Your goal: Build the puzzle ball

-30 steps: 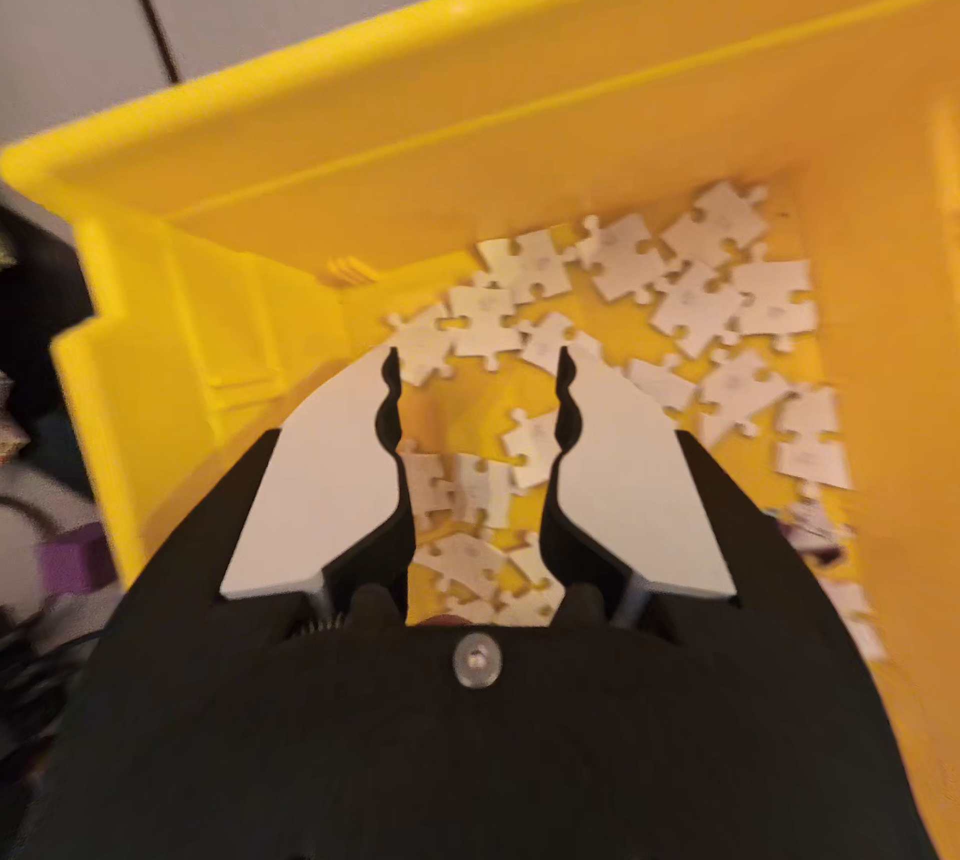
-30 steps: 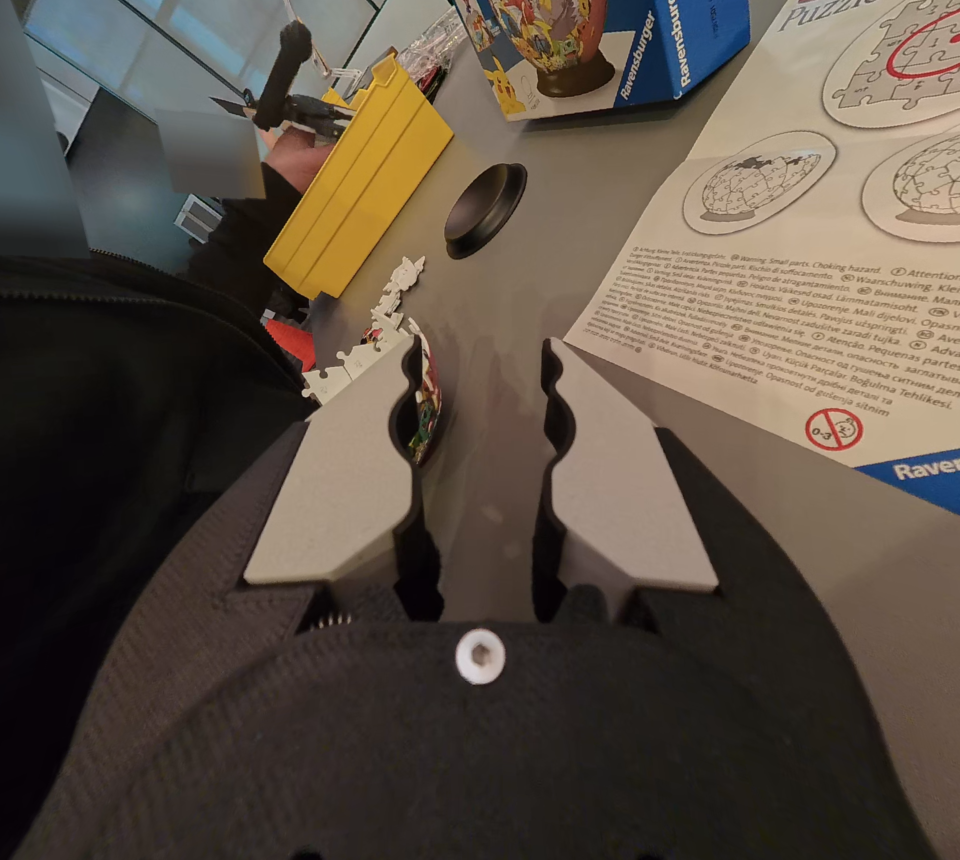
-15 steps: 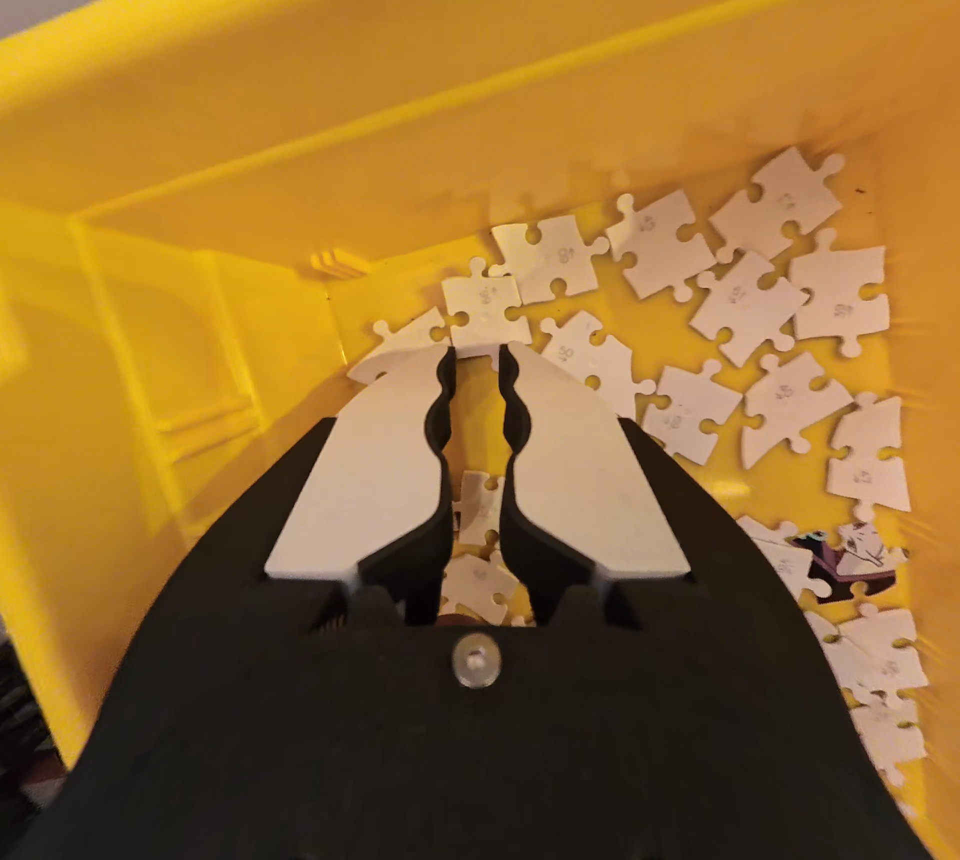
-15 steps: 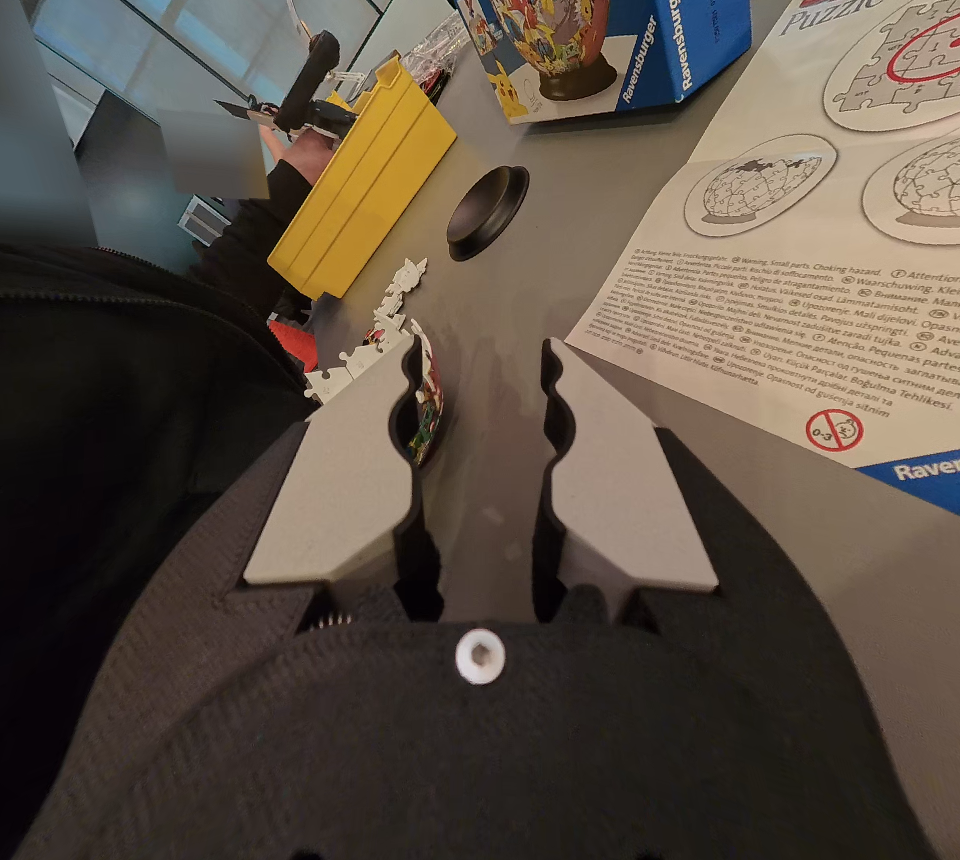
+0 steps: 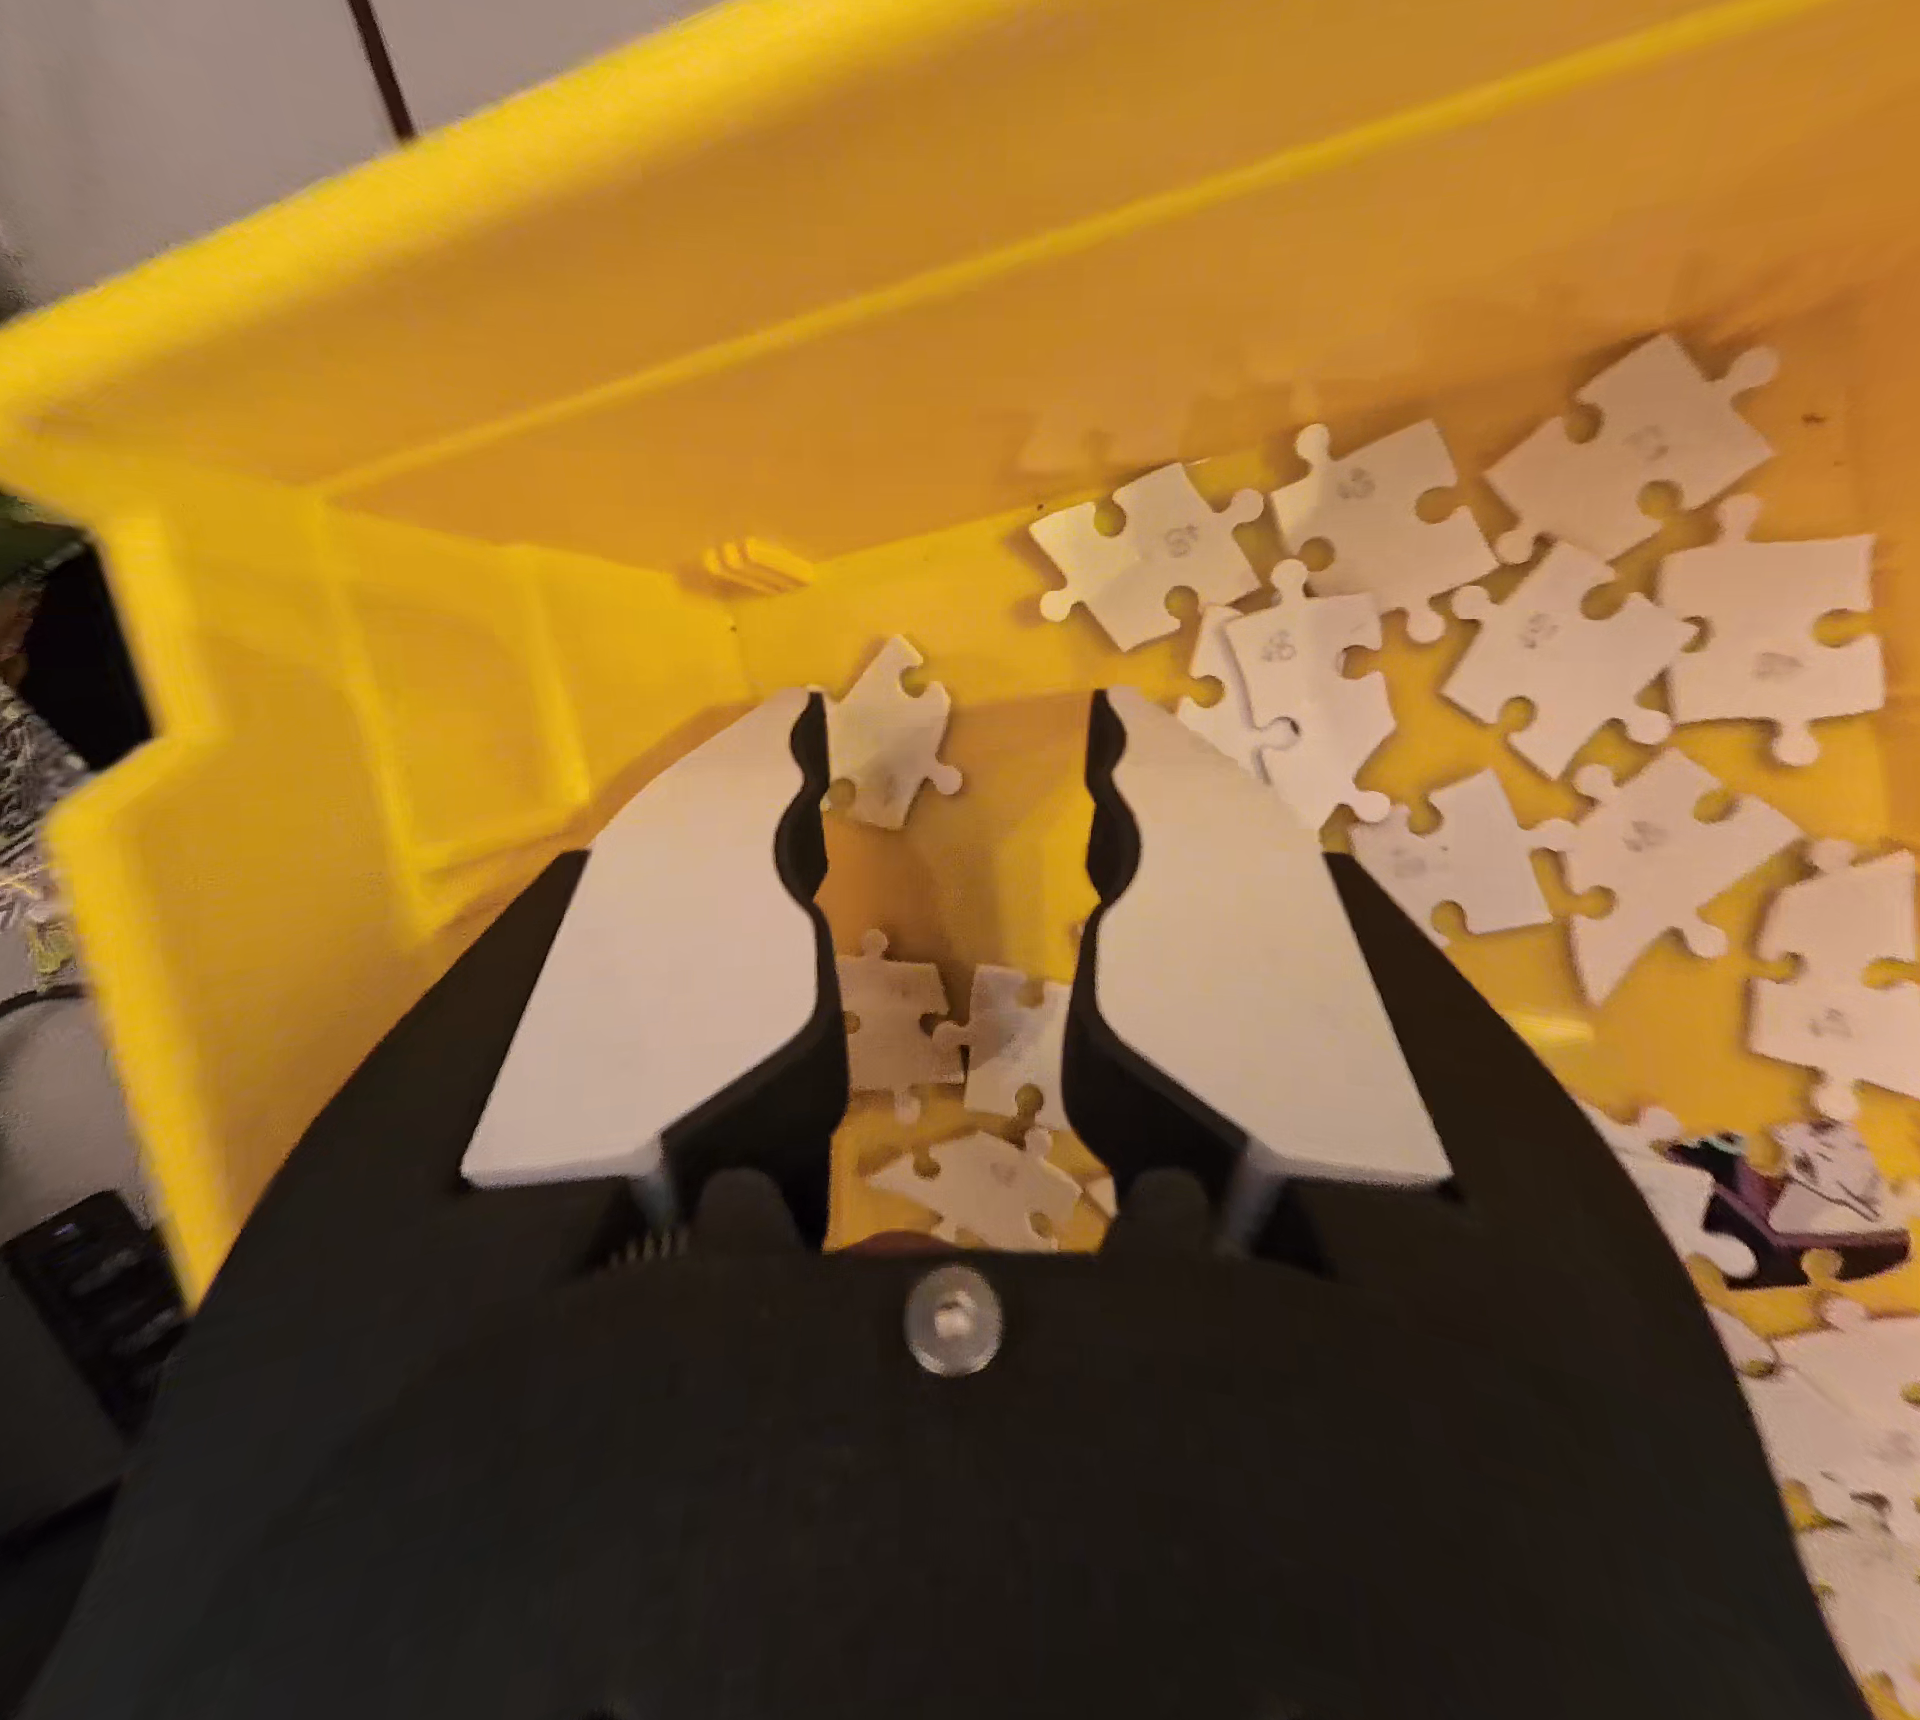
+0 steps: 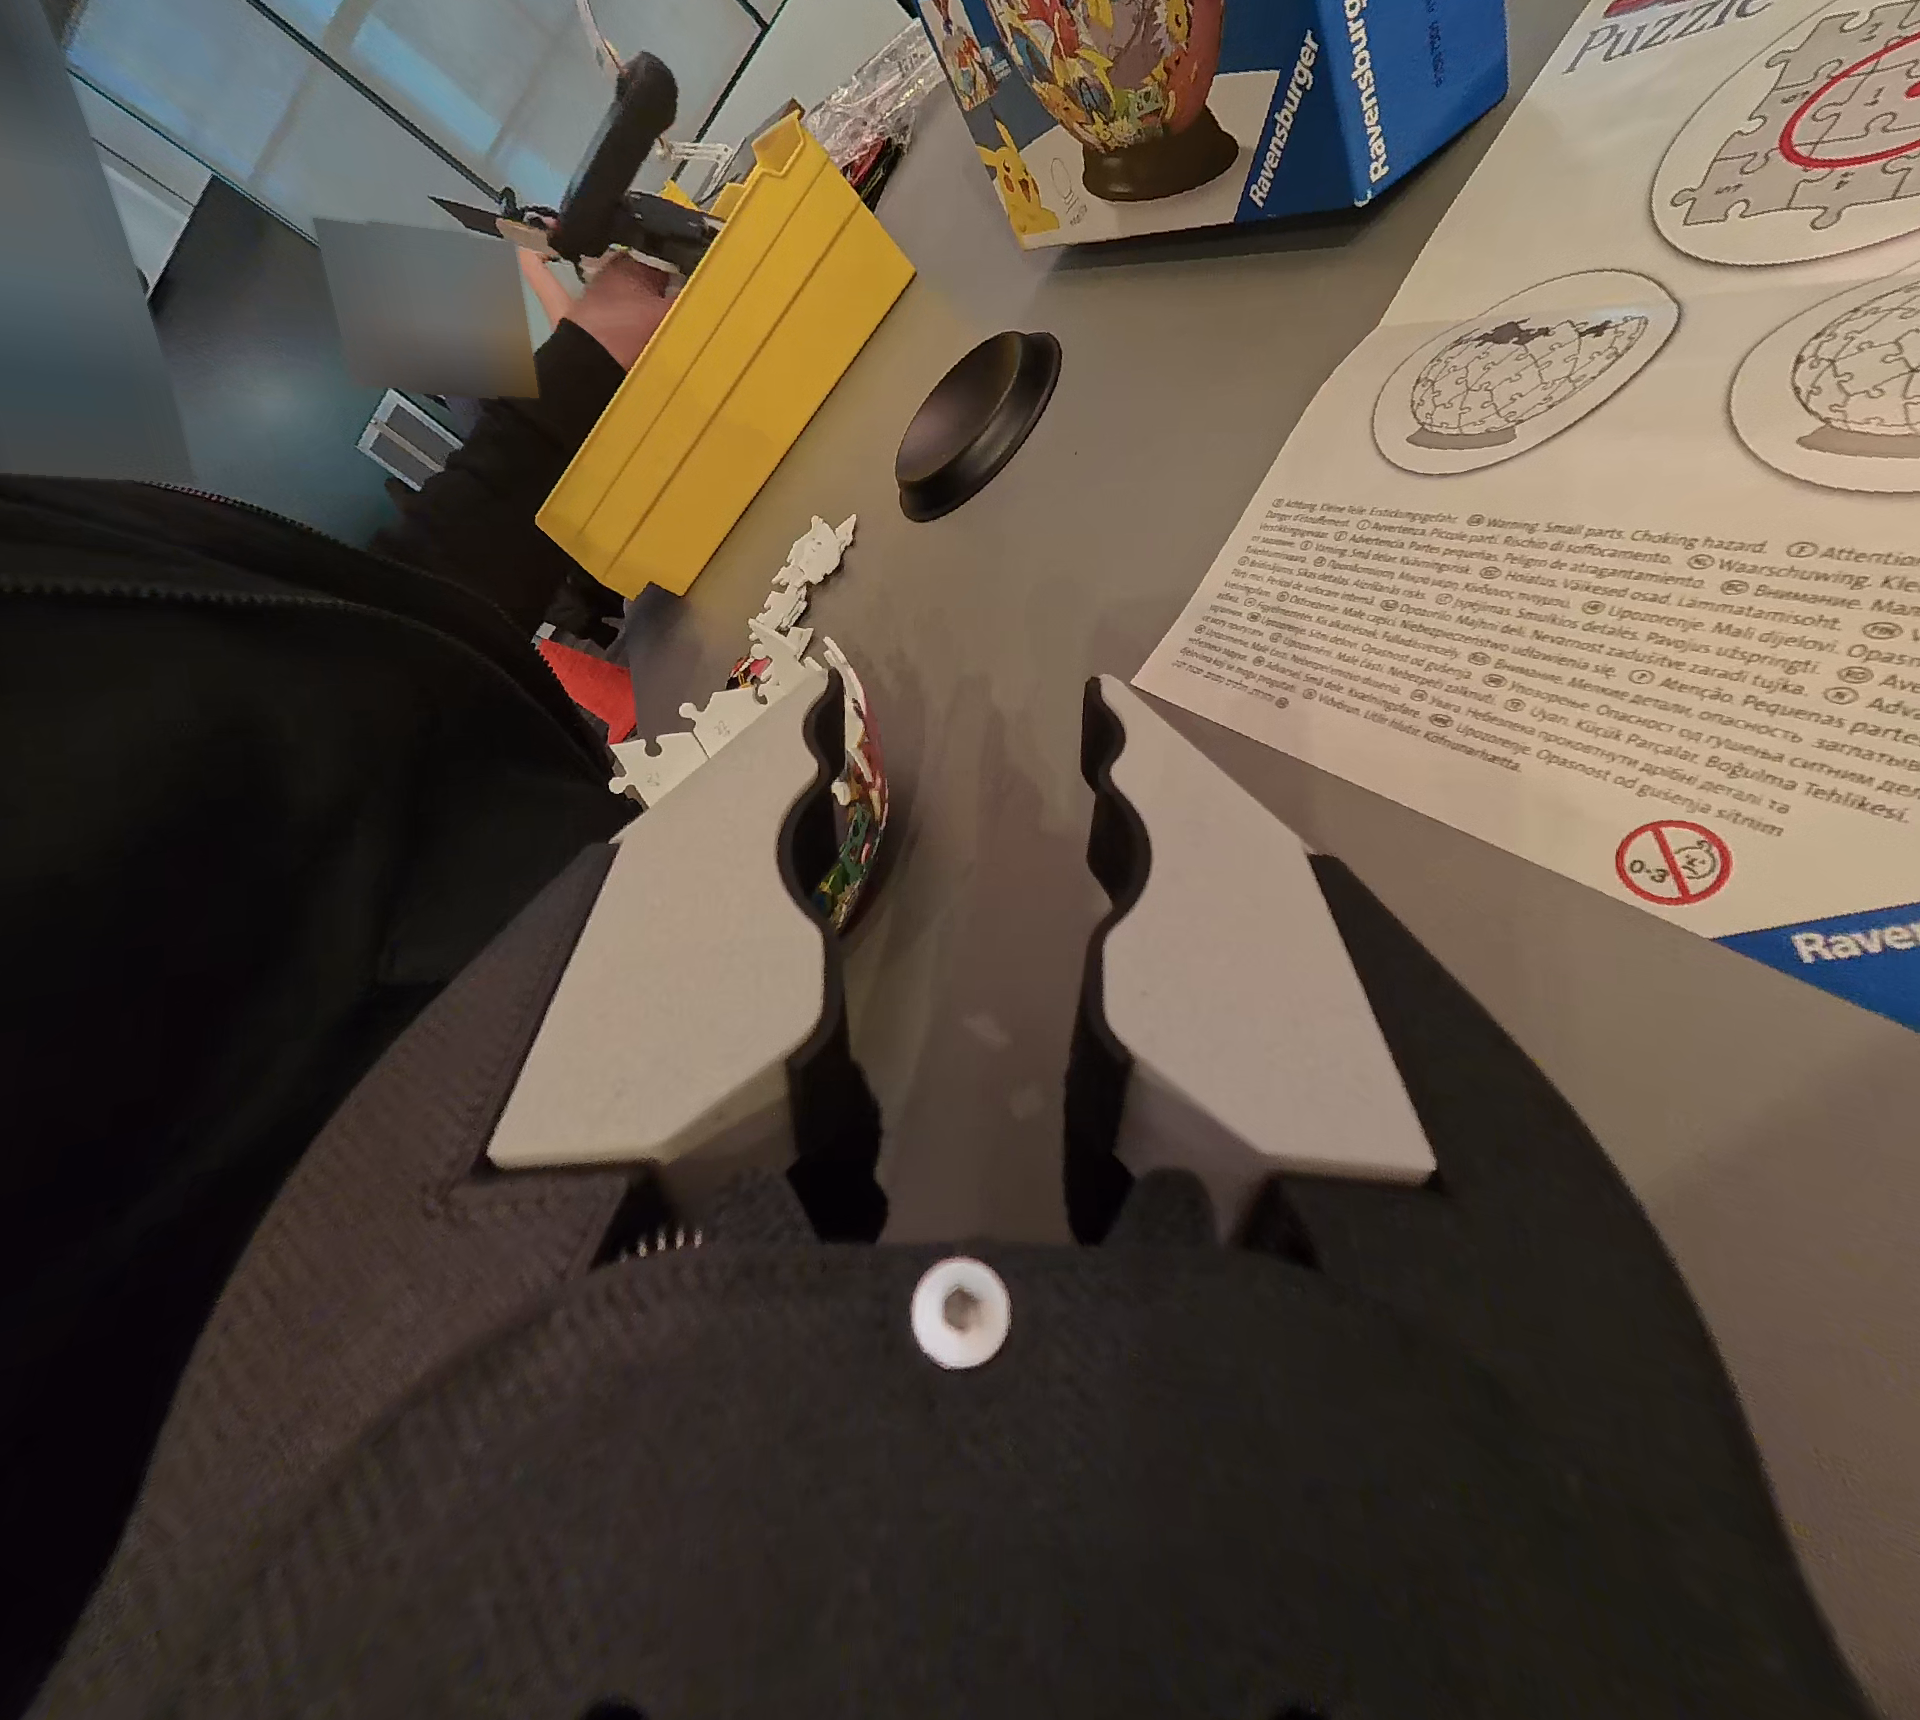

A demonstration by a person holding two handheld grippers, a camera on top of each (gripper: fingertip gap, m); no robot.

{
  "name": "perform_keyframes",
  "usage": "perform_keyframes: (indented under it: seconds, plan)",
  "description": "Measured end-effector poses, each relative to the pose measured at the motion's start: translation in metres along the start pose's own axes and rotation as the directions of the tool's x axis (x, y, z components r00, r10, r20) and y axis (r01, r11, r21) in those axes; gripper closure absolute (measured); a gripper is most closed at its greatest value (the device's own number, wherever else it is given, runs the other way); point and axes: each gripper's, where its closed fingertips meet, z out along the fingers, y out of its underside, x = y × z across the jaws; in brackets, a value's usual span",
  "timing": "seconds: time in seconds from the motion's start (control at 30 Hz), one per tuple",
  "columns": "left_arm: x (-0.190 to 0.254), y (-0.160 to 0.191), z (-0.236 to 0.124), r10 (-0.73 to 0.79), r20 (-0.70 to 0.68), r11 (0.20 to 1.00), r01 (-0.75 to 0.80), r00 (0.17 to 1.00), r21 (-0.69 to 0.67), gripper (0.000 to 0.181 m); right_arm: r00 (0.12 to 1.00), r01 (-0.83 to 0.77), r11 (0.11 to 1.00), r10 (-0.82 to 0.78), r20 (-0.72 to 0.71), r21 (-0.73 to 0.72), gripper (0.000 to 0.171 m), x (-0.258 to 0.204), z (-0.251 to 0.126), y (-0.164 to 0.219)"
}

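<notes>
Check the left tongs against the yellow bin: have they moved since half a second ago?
Yes. The left tongs have pulled back from the yellow bin, whose rim shows again, and have opened wider; a loose puzzle piece lies near their tips.

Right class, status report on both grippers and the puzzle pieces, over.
Left gripper open inside yellow bin, one loose puzzle piece by its tips. Right gripper open, empty, beside part-built ball section. Nothing in the way.
</notes>
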Motion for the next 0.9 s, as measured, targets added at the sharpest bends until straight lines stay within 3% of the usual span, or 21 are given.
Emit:
perform_keyframes:
  seconds: [0.07,0.13,0.3,0.37,0.4,0.47,0.6,0.7,0.8,0.9]
  plan:
    - [0.005,-0.001,0.004,-0.05,-0.061,0.999,0.05,0.997,0.006,0.138,1.0,0.0,1.0,0.0,0.001,0.001,0.126,0.0,0.0,0.0]
    - [0.006,0.0,0.005,-0.138,-0.12,0.99,0.138,0.983,-0.008,0.129,1.0,-0.002,1.0,0.002,0.003,0.003,0.126,0.0,0.0,0.0]
    - [0.006,0.002,0.005,-0.156,-0.113,0.987,0.158,0.981,0.011,0.124,1.0,-0.001,1.0,0.001,0.009,0.005,0.126,-0.001,-0.001,-0.001]
    - [0.013,0.003,0.001,-0.154,-0.152,0.988,0.155,0.976,-0.002,0.145,1.0,0.001,1.0,-0.001,0.011,0.006,0.126,-0.001,-0.001,-0.001]
    - [0.028,0.005,-0.003,-0.154,-0.241,0.988,0.153,0.958,-0.025,0.174,1.0,0.002,1.0,-0.002,0.011,0.007,0.126,-0.002,-0.001,-0.001]
    - [0.038,0.005,-0.005,-0.149,-0.277,0.988,0.155,0.949,-0.002,0.175,1.0,0.002,1.0,-0.002,0.012,0.007,0.126,-0.002,-0.001,-0.001]
    - [0.027,0.003,-0.016,-0.115,-0.181,0.989,0.128,0.977,0.067,0.155,1.0,0.0,1.0,0.0,0.012,0.008,0.126,-0.002,-0.001,-0.001]
    - [0.004,0.002,-0.014,-0.116,-0.052,0.99,0.12,0.992,0.074,0.127,1.0,0.0,1.0,0.0,0.011,0.006,0.126,-0.001,-0.001,-0.001]
    - [0.006,0.004,0.0,-0.129,-0.078,0.991,0.131,0.989,0.024,0.117,1.0,0.002,1.0,-0.002,0.009,0.005,0.126,-0.001,-0.001,-0.001]
    - [0.007,0.002,0.005,-0.146,-0.109,0.988,0.149,0.983,0.026,0.118,1.0,0.001,1.0,-0.001,0.008,0.007,0.126,-0.001,-0.001,-0.001]
